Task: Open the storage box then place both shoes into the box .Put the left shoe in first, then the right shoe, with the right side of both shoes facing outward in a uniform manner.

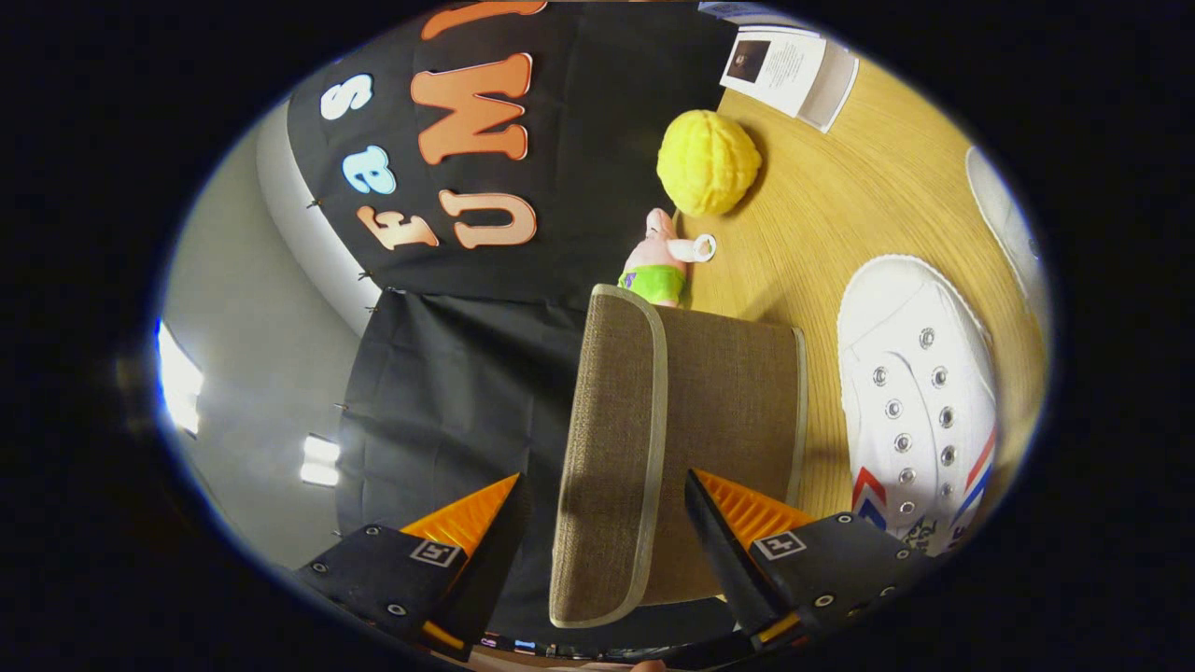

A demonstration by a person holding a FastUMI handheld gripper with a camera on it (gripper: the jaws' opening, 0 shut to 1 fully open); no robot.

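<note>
A brown fabric storage box [738, 392] with pale trim stands on the wooden table [840, 205]; the whole scene appears turned on its side. Its lid [611, 439] runs between my two fingers, with a small gap on each side. My gripper [602, 509] is open around that lid and neither finger presses on it. A white lace-up shoe [920, 401] with red and blue stripes lies on the table right beside the box. Part of a second white shoe [1004, 219] shows farther out, past the first one.
Beyond the box sit a yellow ridged plush ball [708, 161] and a small pink toy figure [658, 257] close to the black cloth wall. A printed leaflet [789, 67] lies farther back on the table.
</note>
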